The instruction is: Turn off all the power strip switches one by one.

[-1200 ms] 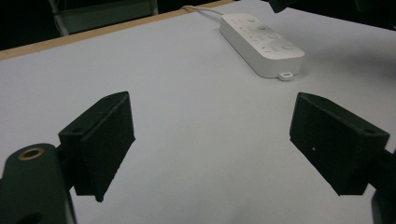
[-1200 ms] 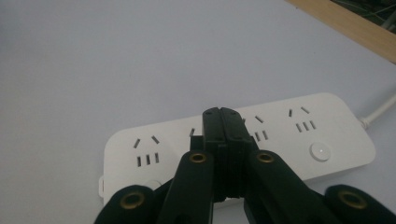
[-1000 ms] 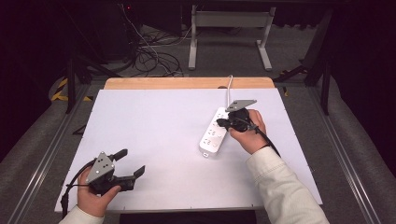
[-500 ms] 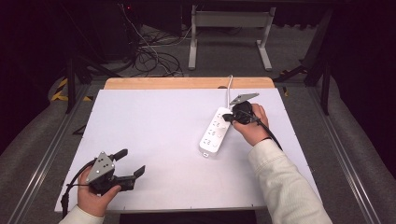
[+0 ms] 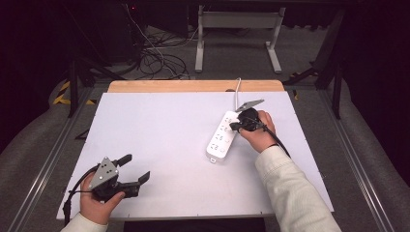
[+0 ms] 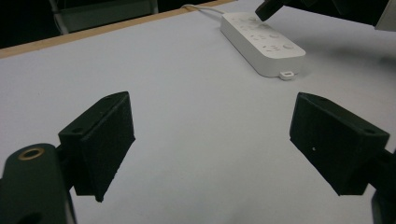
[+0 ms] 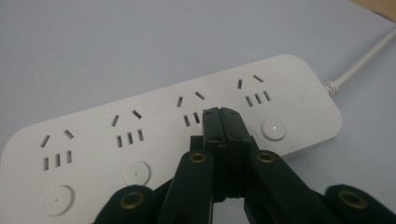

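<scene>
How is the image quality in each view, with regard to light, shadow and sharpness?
High view: the table is evenly lit, the surroundings are dark, and the picture is slightly soft. Left gripper view: the near jaws are a little blurred, while the power strip stays readable and a soft shadow lies beside it. Right gripper view: the power strip's sockets are sharp, without glare, behind the right gripper.

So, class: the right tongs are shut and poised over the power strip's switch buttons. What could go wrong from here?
1. The shut right tongs sit over a hidden button, close to the sockets; a small drift could jab a slot instead.
2. Nothing steadies the power strip: the open left tongs rest far off, so a slanted push might slide it across the table.
</scene>
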Demonstrator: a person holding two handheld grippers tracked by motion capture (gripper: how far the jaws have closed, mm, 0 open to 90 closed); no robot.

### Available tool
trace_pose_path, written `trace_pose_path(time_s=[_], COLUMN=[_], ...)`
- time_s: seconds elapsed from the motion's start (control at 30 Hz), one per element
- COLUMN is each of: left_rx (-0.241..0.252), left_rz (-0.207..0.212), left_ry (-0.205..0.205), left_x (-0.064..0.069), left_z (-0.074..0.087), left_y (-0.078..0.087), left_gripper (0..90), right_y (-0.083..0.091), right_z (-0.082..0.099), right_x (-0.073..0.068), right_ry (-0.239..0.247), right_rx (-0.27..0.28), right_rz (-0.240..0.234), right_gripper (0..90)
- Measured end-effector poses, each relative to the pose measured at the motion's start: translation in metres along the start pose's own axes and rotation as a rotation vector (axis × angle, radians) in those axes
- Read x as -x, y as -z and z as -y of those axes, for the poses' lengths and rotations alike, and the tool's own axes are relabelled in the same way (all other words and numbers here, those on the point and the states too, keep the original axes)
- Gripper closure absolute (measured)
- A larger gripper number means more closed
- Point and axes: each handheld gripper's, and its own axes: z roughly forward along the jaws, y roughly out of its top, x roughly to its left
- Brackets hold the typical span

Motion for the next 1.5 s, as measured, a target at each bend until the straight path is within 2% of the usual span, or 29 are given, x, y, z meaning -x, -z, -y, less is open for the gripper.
trace_pose_path(time_s=[0.27, 0.4, 0.6, 0.8, 1.2, 1.5], left_rx=[-0.001, -0.001, -0.001, -0.002, -0.002, -0.003], left_rz=[-0.003, 0.000, 0.001, 0.002, 0.001, 0.005], left_ry=[-0.011, 0.000, -0.002, 0.000, -0.002, -0.009], left_x=[-0.0010, 0.0000, 0.0004, 0.0007, 0.0011, 0.0010], left_z=[-0.0002, 0.0001, -0.0002, 0.0000, 0.0000, 0.0000], left_y=[0.0004, 0.0000, 0.0000, 0.0000, -0.0001, -0.0004], left_gripper=[14.3, 14.3, 14.4, 14.3, 14.3, 14.3], right_y=[-0.0034, -0.0043, -0.0055, -0.0056, -0.0054, -0.0059], right_z=[0.0013, 0.0015, 0.0018, 0.0027, 0.0031, 0.0023], right_x=[-0.0008, -0.0015, -0.0045, -0.0031, -0.0037, -0.0072], right_ry=[0.004, 0.004, 0.027, 0.002, -0.006, 0.023], right_rx=[-0.029, -0.033, -0.045, -0.038, -0.040, -0.048], right_rz=[-0.008, -0.006, 0.003, -0.003, -0.002, 0.019], right_gripper=[90.0, 90.0, 90.0, 90.0, 90.0, 90.0])
